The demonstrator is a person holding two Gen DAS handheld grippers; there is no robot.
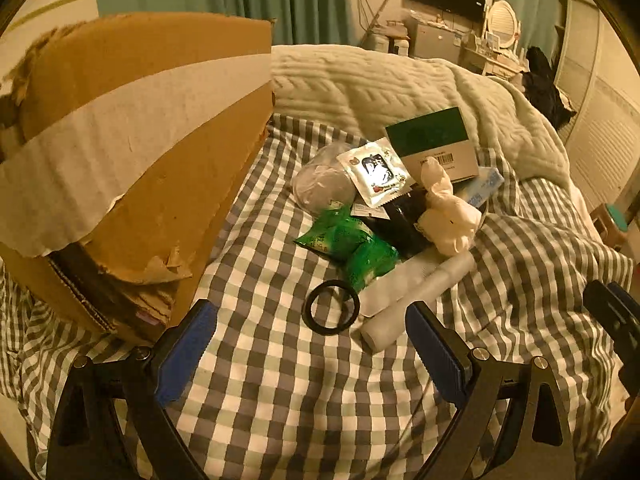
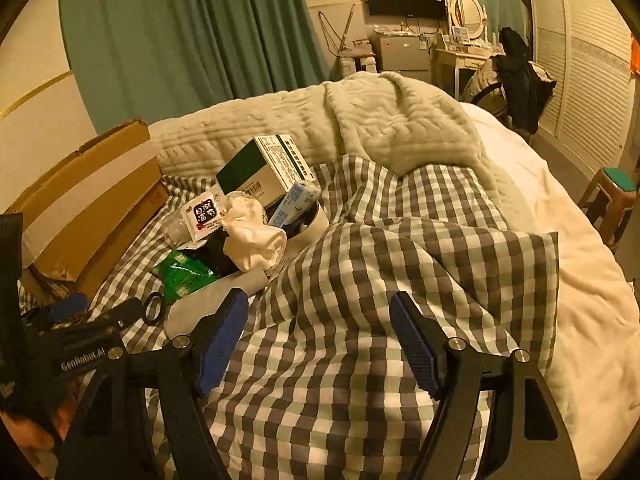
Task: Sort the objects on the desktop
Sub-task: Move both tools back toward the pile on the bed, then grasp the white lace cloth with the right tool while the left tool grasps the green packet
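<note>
White lettering "GenRobot.AI" stands on the black left gripper (image 2: 76,316) body. Beyond it, the green-and-white cardboard box (image 2: 266,170) carries a barcode and green side print, too small to read; the white square sachet (image 2: 202,216) beside that box shows illegible dark characters.

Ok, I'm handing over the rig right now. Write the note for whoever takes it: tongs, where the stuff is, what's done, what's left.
Left tongs: open, empty, low over the checked sheet, black ring just ahead.
Right tongs: open, empty, over a fold of sheet to the right of the pile.
Pile, mid-bed: green packet, white sachet, green-and-white box, white cloth bundle, blue-and-white pack, translucent roll beside the ring.
Cardboard box: on the left; its inside is hidden.
Done: nothing visibly sorted.
Left: the whole pile; the ring looks the easiest start.
</note>
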